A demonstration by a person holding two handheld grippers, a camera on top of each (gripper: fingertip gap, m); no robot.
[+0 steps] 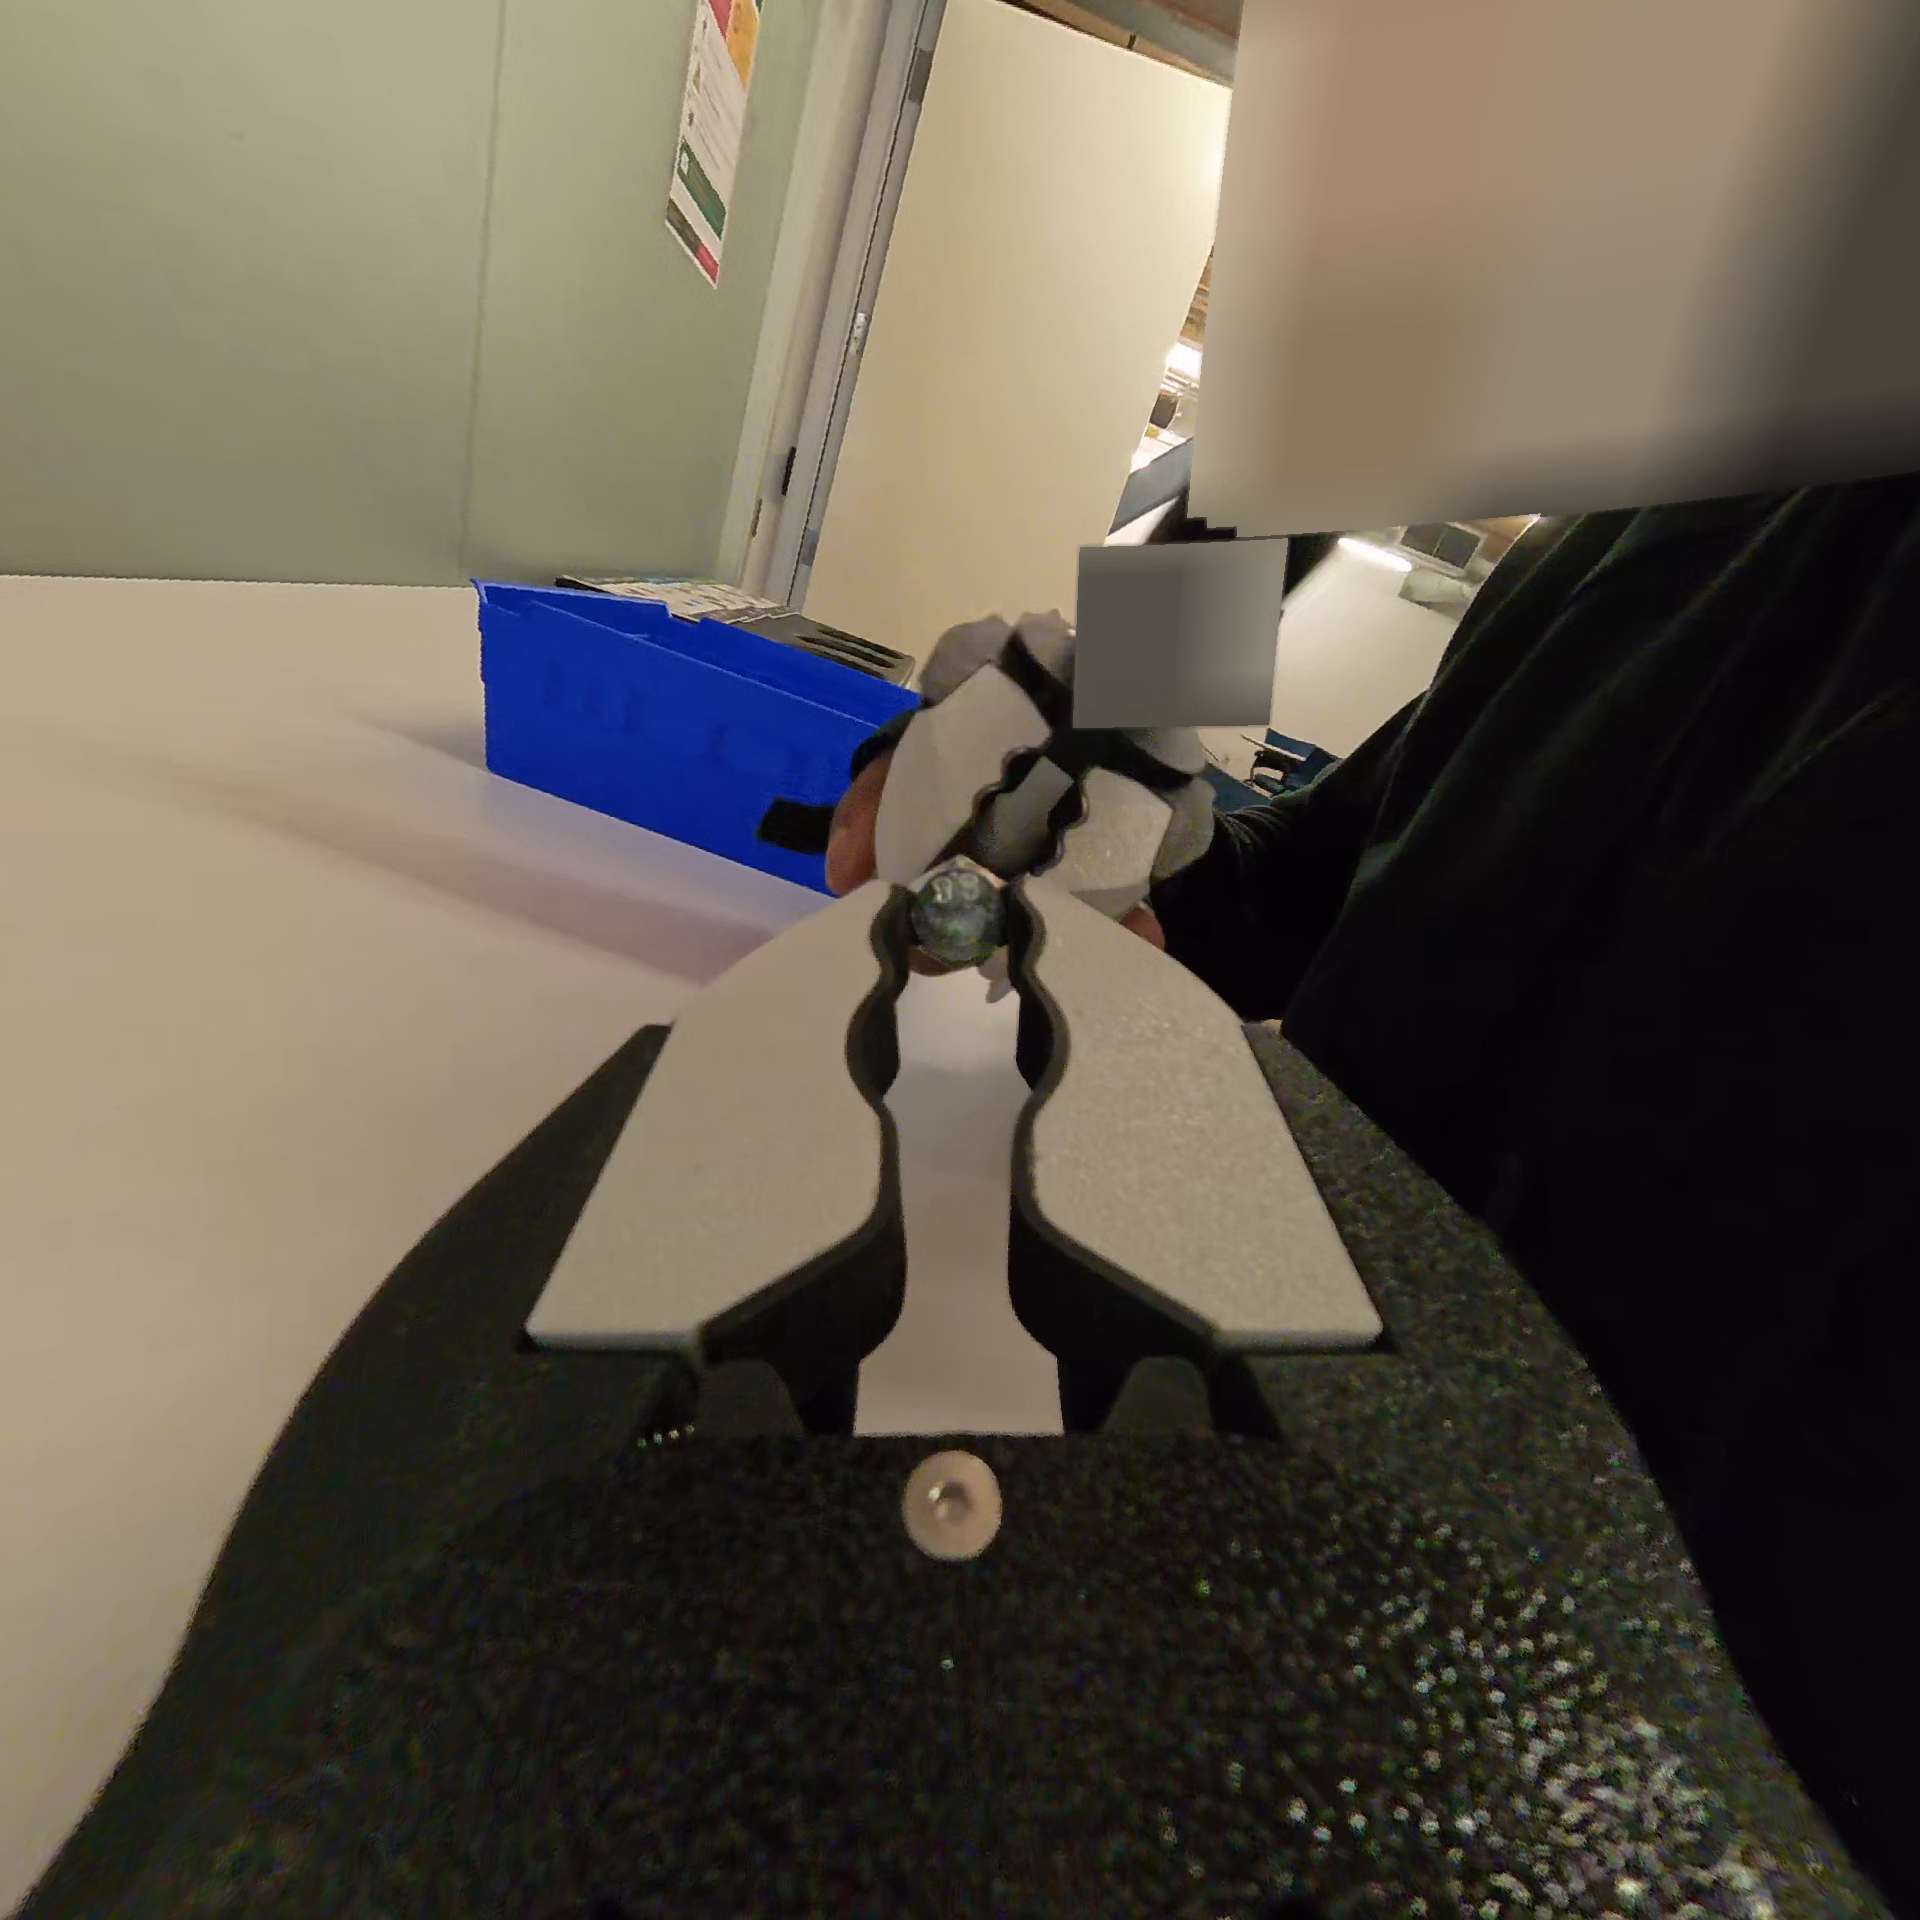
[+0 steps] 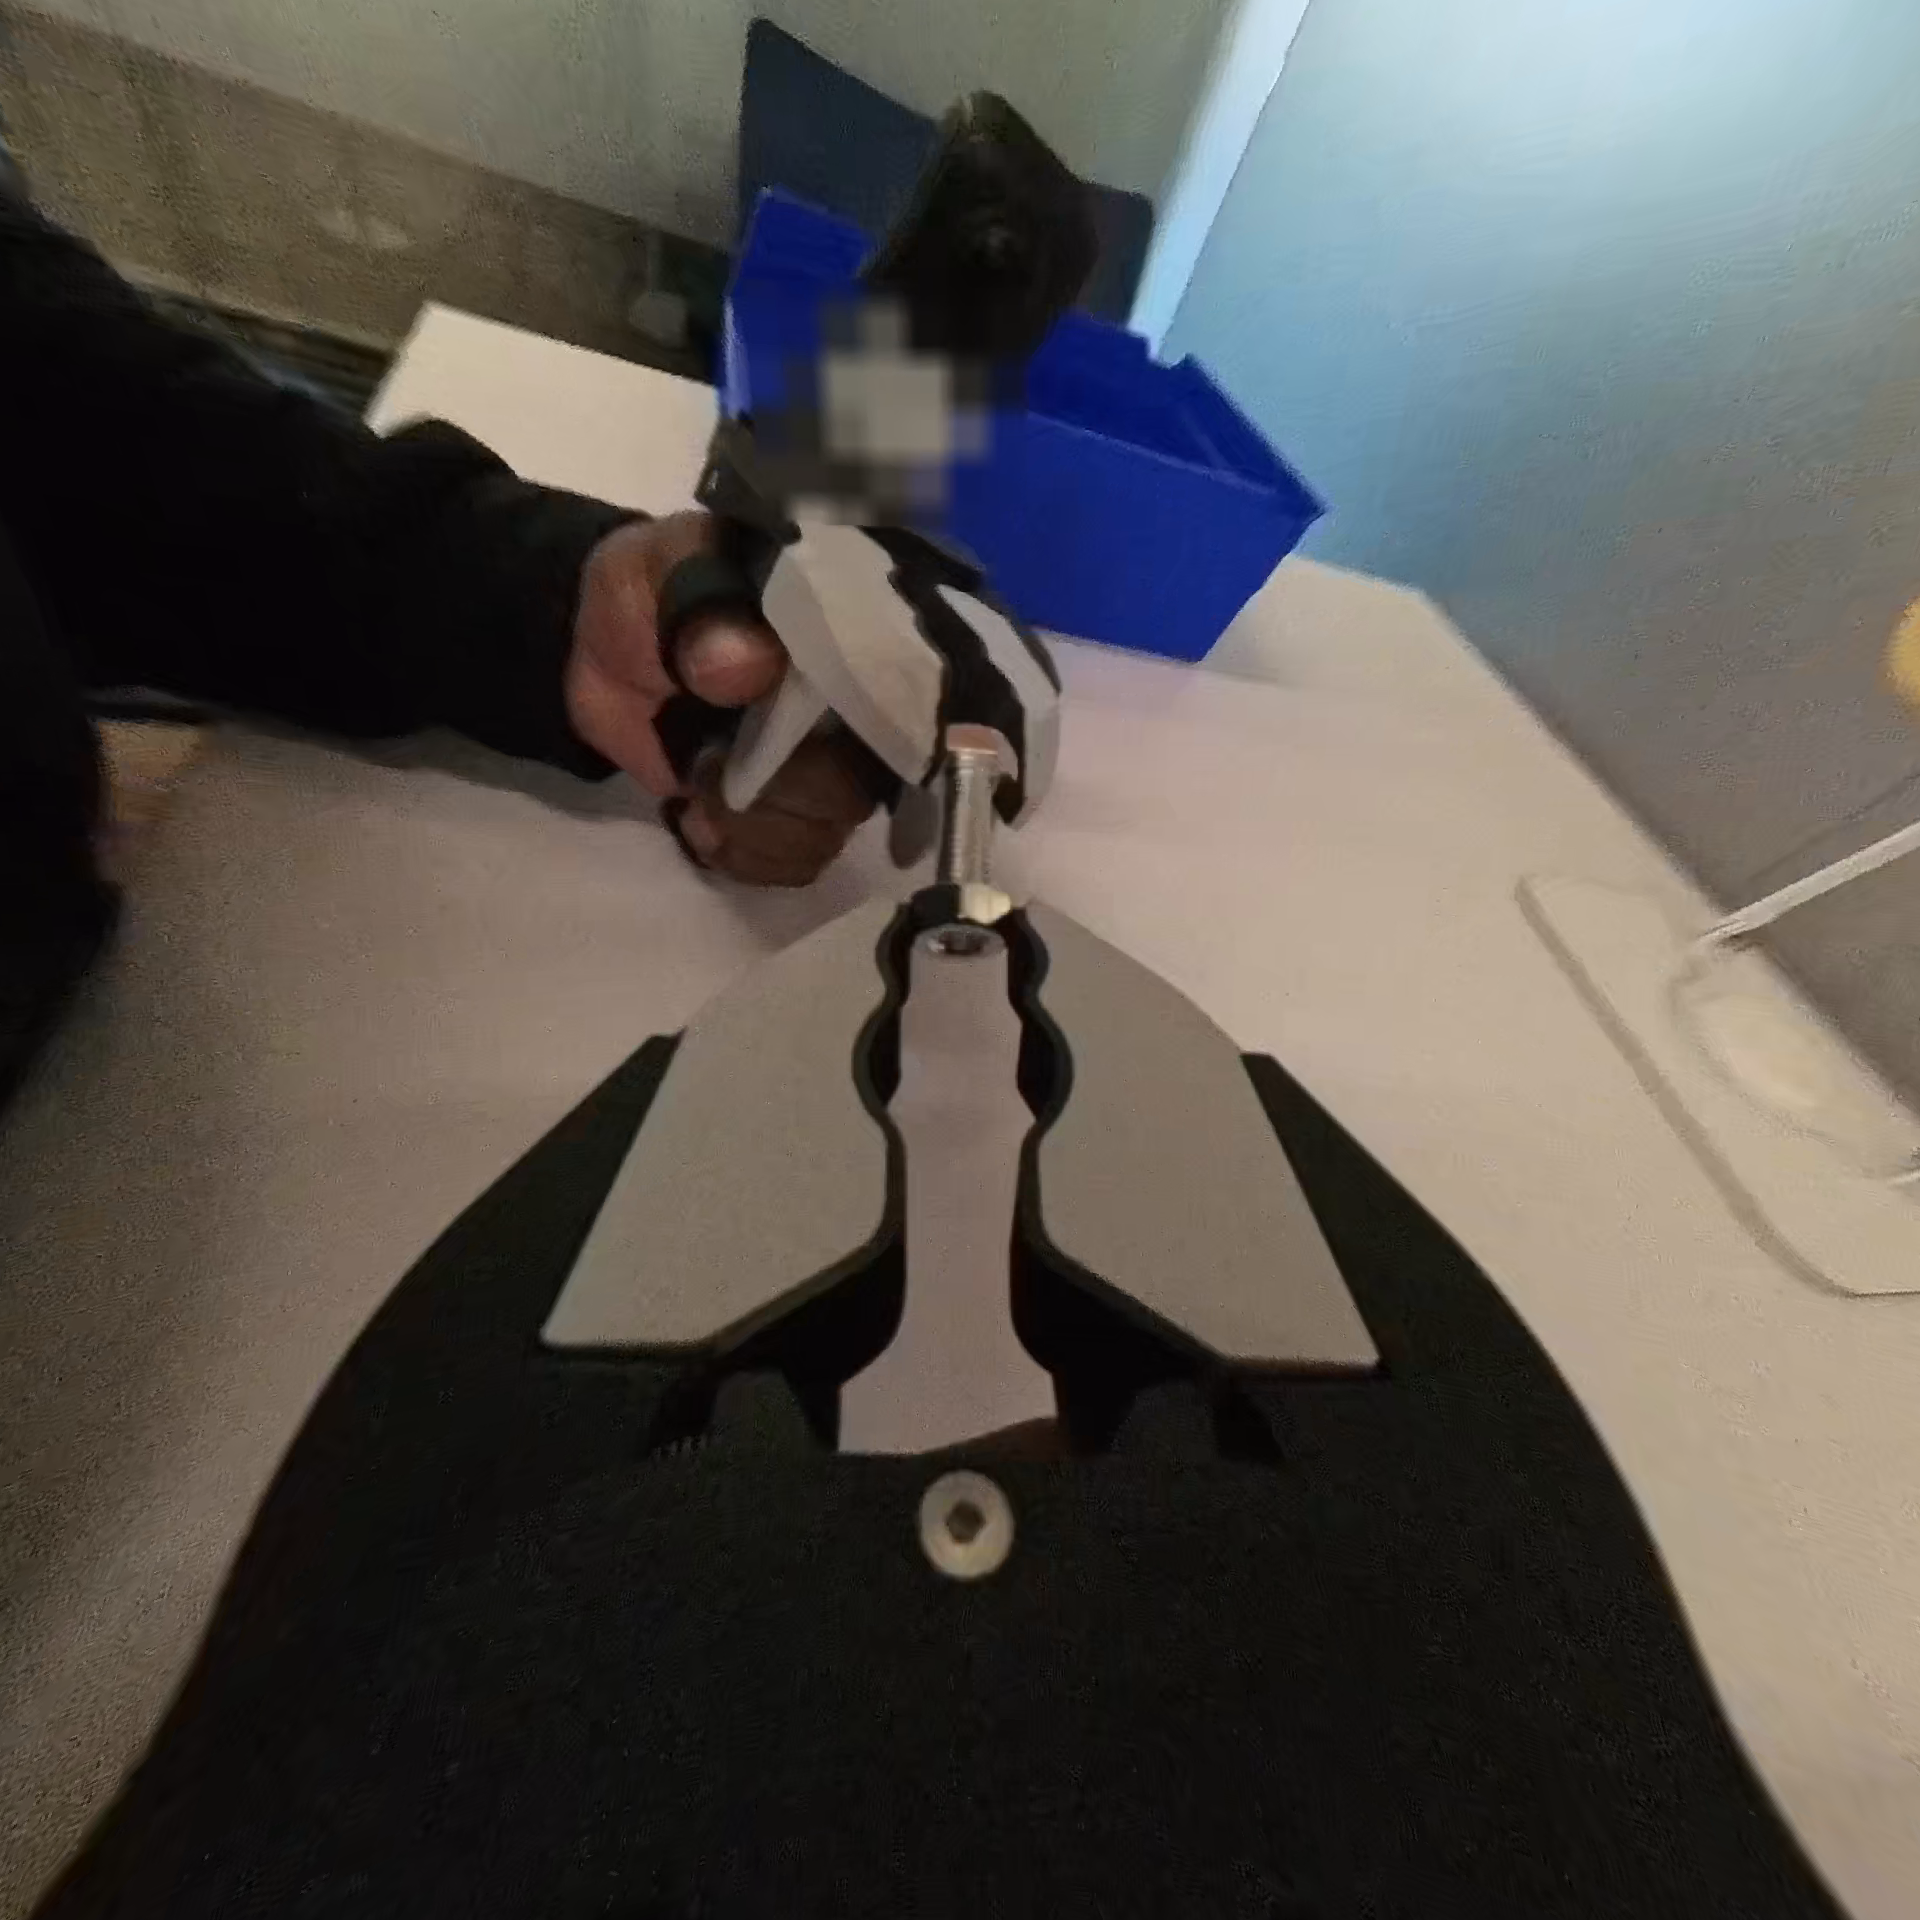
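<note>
Left wrist view is catching the left gripper head-on to a metal bolt, its two notched fingertips pressing on either side of the hexagonal head, which is facing the camera and hiding the shank behind it. Just beyond, the right gripper is pointing back toward the lens, meeting the bolt from the far side, with a person's hand wrapped around its handle and a dark sleeve filling the right of the scene. A blue bin is sitting farther back on the white table, with a poster hanging on the far wall.

Right wrist view is supplying what that angle is missing: the bolt's threaded shank is running away from the camera to its head, clamped in the left gripper's tips, while the right gripper is closing its fingertips on a hex nut sitting on the near end of the thread. The other hand is showing to the left, the blue bin behind, and a clear plastic stand is resting on the table at far right.
</note>
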